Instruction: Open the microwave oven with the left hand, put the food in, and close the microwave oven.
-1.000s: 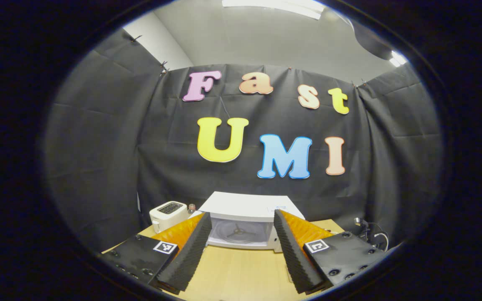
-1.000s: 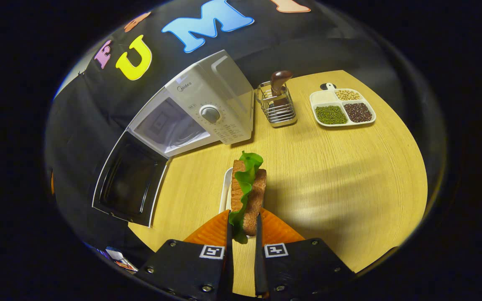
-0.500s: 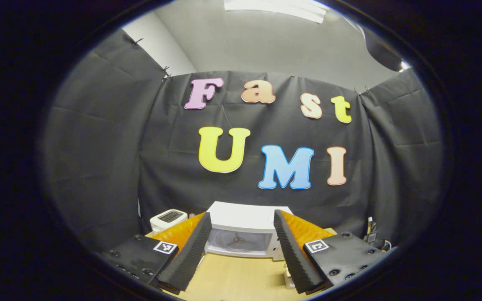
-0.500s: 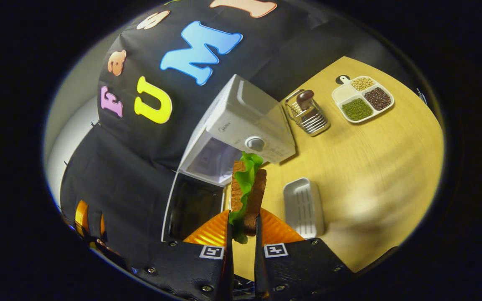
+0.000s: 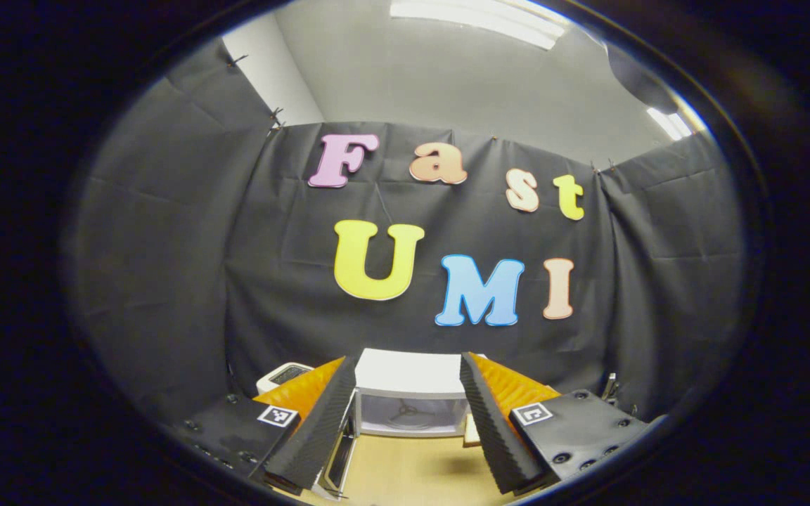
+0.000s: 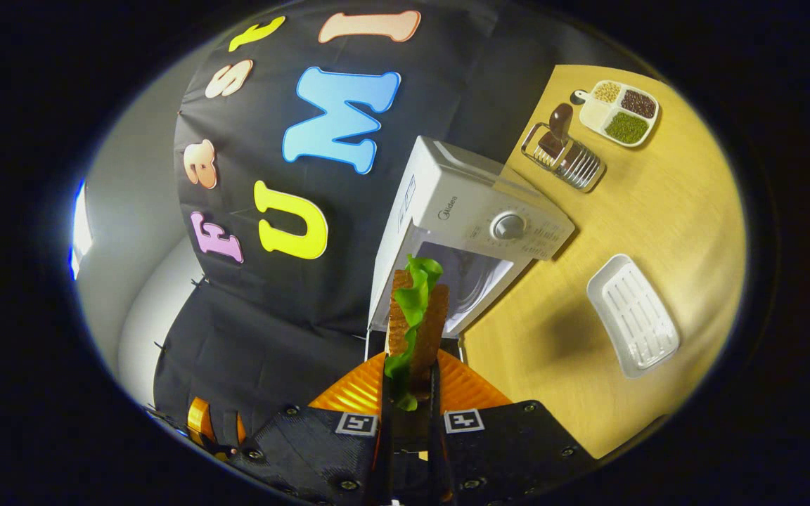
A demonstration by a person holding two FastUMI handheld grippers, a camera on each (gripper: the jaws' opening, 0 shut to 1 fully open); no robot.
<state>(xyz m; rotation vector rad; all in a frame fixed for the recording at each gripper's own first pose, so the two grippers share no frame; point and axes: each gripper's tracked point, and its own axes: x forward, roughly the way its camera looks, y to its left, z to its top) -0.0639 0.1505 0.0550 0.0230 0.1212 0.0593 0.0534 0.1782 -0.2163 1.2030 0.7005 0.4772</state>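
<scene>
right gripper (image 6: 408, 393) — jaws pinching sandwich (image 6: 415, 320) | left gripper (image 5: 405, 429) — jaws spread | microwave (image 6: 472, 225) reads "Midea"

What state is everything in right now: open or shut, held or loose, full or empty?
White microwave oven: open, its cavity empty.
Brown-bread sandwich with green lettuce: held in the air in front of the oven's opening.
Right gripper: shut on the sandwich.
Left gripper: open, holding nothing.
White ribbed tray: empty, on the wooden table.
White divided dish: compartments filled with beans.
</scene>
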